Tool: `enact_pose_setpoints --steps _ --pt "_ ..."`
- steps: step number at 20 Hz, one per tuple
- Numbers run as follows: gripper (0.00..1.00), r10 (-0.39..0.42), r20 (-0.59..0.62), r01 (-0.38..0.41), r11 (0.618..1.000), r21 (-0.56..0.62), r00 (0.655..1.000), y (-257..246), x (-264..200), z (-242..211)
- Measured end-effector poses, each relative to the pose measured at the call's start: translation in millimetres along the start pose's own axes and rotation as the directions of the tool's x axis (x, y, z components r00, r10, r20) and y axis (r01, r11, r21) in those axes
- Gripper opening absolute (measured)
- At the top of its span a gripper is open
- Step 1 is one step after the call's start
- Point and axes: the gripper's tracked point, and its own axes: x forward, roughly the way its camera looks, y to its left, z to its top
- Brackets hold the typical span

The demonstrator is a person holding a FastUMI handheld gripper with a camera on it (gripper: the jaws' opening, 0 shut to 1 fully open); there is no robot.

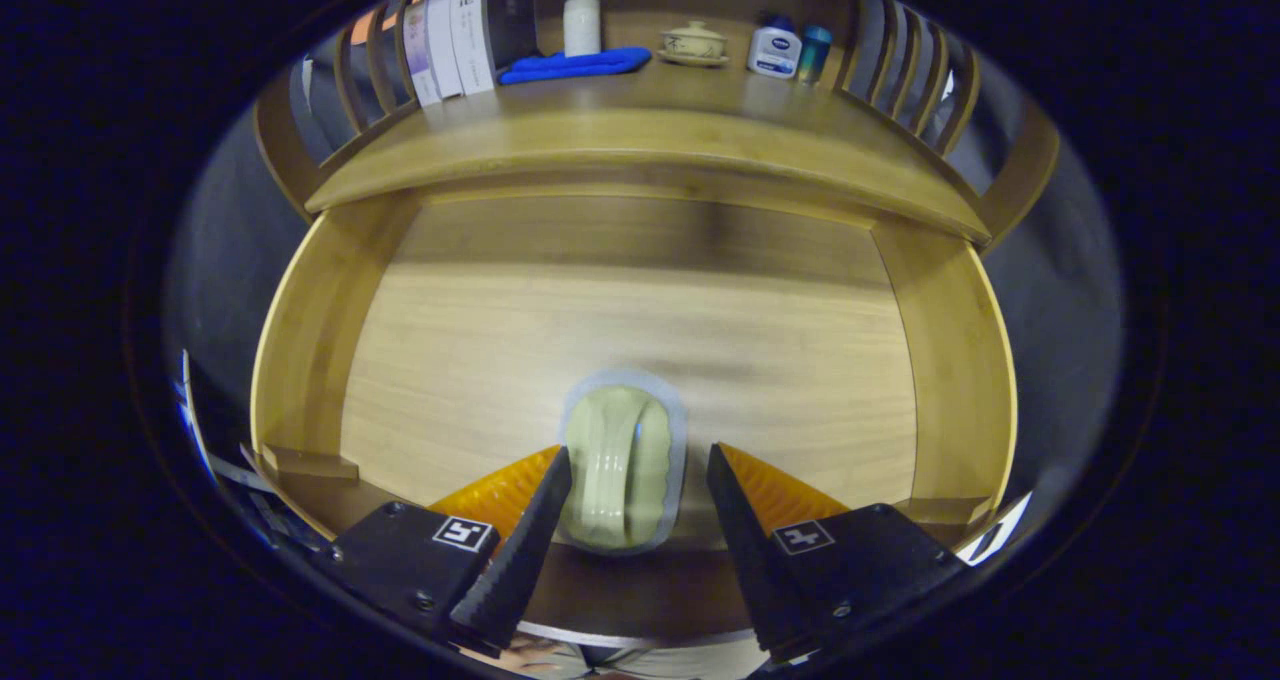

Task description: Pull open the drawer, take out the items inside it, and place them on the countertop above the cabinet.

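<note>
1. Drawer (300, 360) is already pulled open, and its wooden floor fills the middle of the frame.
2. A pale green sealed packet (622, 465) lies on the drawer floor, low in the centre, near the drawer's front edge.
3. The tool (638, 480) is released: its two fingers stand apart on either side of the packet. The left finger seems to touch the packet's edge, while the right finger is clearly apart from it.
4. I judge that the step in hand is the taking out of this item; the grasp is not yet made.
5. The next move calls for closing both fingers on the packet and then lifting it up to the worktop (640, 125) at the top of the frame.
6. There a pump bottle (582, 17), a blue cloth (577, 64), boxes (470, 30) and a lidded bowl (694, 42) already stand near the back, so the free front strip seems the best place.
</note>
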Motion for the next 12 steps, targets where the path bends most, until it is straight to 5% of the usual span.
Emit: enact_pose_setpoints --steps 5,10,12 --pt "0.79 -0.04 0.006 0.04 0.999 -0.011 0.999 0 8 -1" --pt "0.37 -0.016 0.027 0.015 1.0 0.015 1.0 7 14 2" --pt "0.28 -0.007 0.042 0.006 1.0 0.01 0.999 8 13 3"
